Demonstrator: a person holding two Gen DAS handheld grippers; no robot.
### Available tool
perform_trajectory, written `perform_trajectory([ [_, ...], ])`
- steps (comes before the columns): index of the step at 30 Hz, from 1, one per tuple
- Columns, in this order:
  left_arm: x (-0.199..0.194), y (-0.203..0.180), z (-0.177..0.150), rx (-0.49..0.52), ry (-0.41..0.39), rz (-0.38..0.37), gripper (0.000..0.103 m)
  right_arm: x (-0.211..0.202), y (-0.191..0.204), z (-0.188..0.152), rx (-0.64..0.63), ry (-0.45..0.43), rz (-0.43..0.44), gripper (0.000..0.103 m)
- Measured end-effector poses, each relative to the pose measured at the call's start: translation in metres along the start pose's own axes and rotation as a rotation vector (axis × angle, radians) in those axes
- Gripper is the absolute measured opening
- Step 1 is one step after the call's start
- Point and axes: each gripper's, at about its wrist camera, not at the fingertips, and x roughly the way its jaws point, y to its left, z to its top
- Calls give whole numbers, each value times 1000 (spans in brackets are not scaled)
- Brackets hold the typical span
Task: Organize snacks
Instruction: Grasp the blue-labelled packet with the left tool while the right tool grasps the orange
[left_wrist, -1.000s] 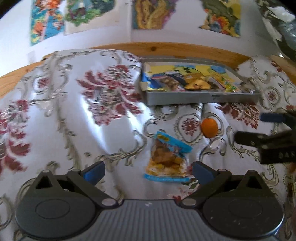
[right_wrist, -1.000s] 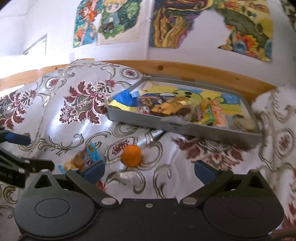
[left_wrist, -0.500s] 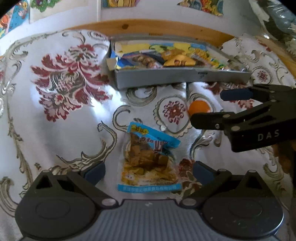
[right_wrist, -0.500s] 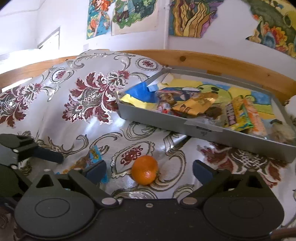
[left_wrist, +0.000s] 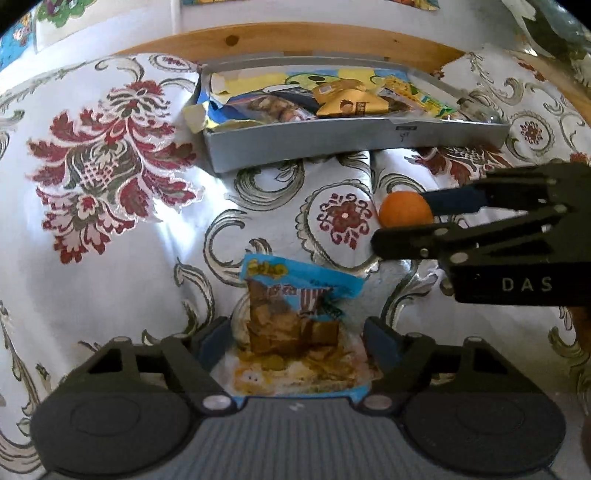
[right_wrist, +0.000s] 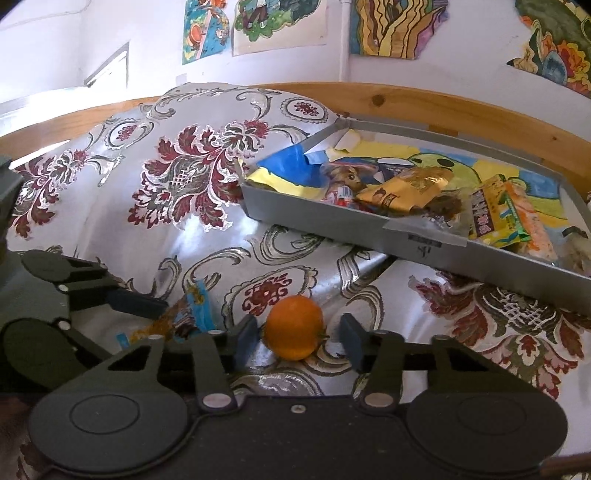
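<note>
Packet (left_wrist: 295, 328): near end hidden under the left gripper (left_wrist: 295, 345) body in the left view; print too small to read. In the right view only a blue and orange sliver shows (right_wrist: 192, 314), the remainder behind the left gripper's fingers (right_wrist: 136, 301).

Orange (left_wrist: 404, 209): right side hidden behind the right gripper's finger in the left view.

Tray (right_wrist: 480, 254): right end cut off by the right view's edge; label text on its near wall illegible.

Tray snacks (right_wrist: 402, 190): overlapping, wrapper print unreadable.

Posters (right_wrist: 277, 22): cropped at the top edge.
</note>
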Motion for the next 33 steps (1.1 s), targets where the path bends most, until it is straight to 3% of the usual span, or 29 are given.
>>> perform_trajectory([
  [5, -1, 7, -1, -28, -4, -12, 75, -3, 3, -3, 9, -7, 2, 37],
  [14, -6, 15, -2, -77, -21, -28, 66, -19, 4, -10, 23, -15, -4, 36],
  [24, 4, 7, 5, -14, 21, -29, 80, -37, 4, -22, 56, 1, -5, 36],
  [29, -1, 14, 5, -57, 17, -31, 66, -42, 2, -23, 66, 5, -5, 35],
  [33, -6, 17, 5, -76, 19, -44, 63, -45, 3, -25, 71, 5, -5, 31],
])
